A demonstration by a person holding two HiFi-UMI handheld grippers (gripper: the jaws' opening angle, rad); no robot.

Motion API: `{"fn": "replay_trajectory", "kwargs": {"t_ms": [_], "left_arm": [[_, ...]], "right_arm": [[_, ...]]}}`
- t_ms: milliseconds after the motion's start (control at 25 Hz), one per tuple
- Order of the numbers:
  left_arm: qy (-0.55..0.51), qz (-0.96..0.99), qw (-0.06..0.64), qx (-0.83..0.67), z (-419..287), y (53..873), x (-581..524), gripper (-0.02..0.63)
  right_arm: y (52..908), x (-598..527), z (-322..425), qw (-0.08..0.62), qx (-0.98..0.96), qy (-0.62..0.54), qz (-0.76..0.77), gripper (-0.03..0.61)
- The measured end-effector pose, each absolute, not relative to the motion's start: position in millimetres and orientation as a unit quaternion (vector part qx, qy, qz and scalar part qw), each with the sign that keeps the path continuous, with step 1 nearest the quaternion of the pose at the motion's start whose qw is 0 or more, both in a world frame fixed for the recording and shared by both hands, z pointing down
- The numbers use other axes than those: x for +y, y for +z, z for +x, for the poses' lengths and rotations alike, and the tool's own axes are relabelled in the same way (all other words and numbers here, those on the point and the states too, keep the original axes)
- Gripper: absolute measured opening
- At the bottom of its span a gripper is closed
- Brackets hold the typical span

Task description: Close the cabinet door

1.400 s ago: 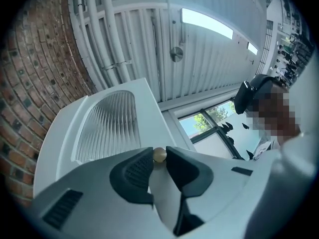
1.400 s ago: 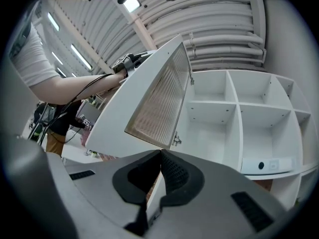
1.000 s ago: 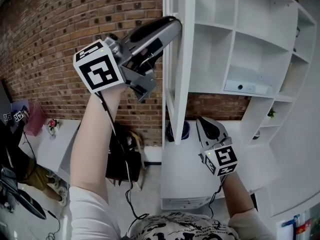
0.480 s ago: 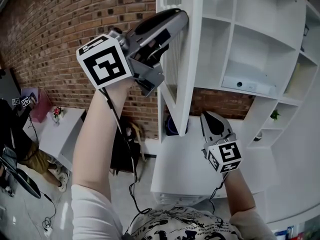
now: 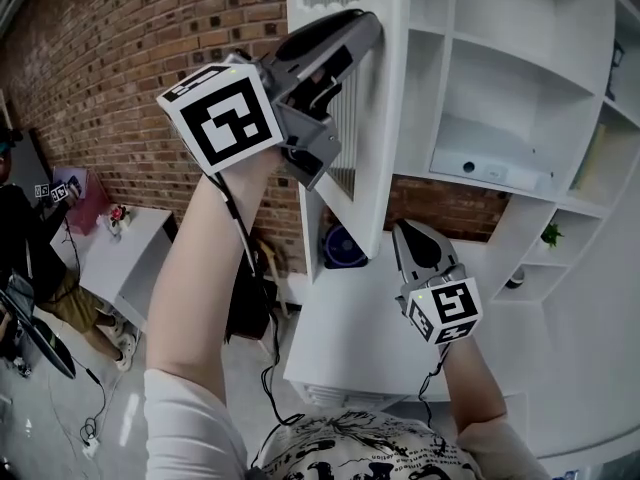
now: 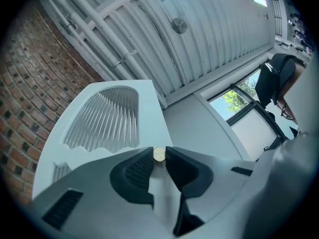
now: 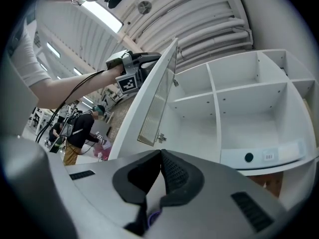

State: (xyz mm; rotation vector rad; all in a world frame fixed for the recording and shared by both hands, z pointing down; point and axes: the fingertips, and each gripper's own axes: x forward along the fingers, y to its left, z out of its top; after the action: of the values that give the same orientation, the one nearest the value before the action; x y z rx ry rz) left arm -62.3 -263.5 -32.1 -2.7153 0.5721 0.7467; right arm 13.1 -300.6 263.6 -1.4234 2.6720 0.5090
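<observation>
The white cabinet door [image 5: 388, 118] with a ribbed glass panel [image 5: 345, 128] stands partly open in front of the white shelf cabinet [image 5: 520, 88]. My left gripper [image 5: 368, 26] is raised to the door's upper edge. In the left gripper view its jaws are shut on a small brass knob [image 6: 159, 154] on the door [image 6: 149, 108]. The right gripper view shows the door [image 7: 149, 103] edge-on with the left gripper [image 7: 144, 63] on it. My right gripper [image 5: 408, 236] hangs lower, just right of the door's bottom corner, shut and holding nothing.
A white counter [image 5: 370, 338] lies below the cabinet, with a dark blue round object [image 5: 345, 248] behind the door's lower end. A white device [image 5: 485, 173] sits on a shelf. A brick wall [image 5: 120, 68], a small white table [image 5: 125, 258] and a person [image 5: 30, 268] are at left.
The left gripper has swung right with the door's edge, and the door now stands closer to the cabinet front. The right gripper has stayed below the door's bottom corner.
</observation>
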Motion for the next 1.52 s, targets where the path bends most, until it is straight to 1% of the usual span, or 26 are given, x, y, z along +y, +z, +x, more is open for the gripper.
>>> {"fn": "replay_trajectory", "kwargs": {"t_ms": [200, 400, 600, 920, 1080, 1520], "left_arm": [[0.248, -0.927, 0.151, 0.237, -19.3, -31.5, -284.8, 0.086], [0.245, -0.924, 0.165, 0.242, -2.9, -33.7, -294.9, 0.087], [0.240, -0.923, 0.162, 0.255, 12.3, -35.0, -316.1, 0.091], [0.231, -0.911, 0.161, 0.303, 59.0, -33.4, -362.0, 0.095], [0.231, -0.906, 0.156, 0.318, 70.9, -34.1, -379.8, 0.098], [0.185, -0.885, 0.185, 0.386, 93.4, -35.8, -419.4, 0.100]], "right_arm": [[267.4, -316.4, 49.8, 0.041, 0.881, 0.153, -0.446, 0.015], [267.3, -325.6, 61.2, 0.042, 0.876, 0.155, -0.455, 0.015], [269.8, -336.2, 77.3, 0.041, 0.873, 0.150, -0.463, 0.015], [280.4, -371.1, 129.1, 0.044, 0.875, 0.130, -0.464, 0.015], [278.7, -383.2, 144.8, 0.043, 0.875, 0.126, -0.465, 0.015], [270.5, -404.3, 169.0, 0.037, 0.877, 0.135, -0.459, 0.015]]}}
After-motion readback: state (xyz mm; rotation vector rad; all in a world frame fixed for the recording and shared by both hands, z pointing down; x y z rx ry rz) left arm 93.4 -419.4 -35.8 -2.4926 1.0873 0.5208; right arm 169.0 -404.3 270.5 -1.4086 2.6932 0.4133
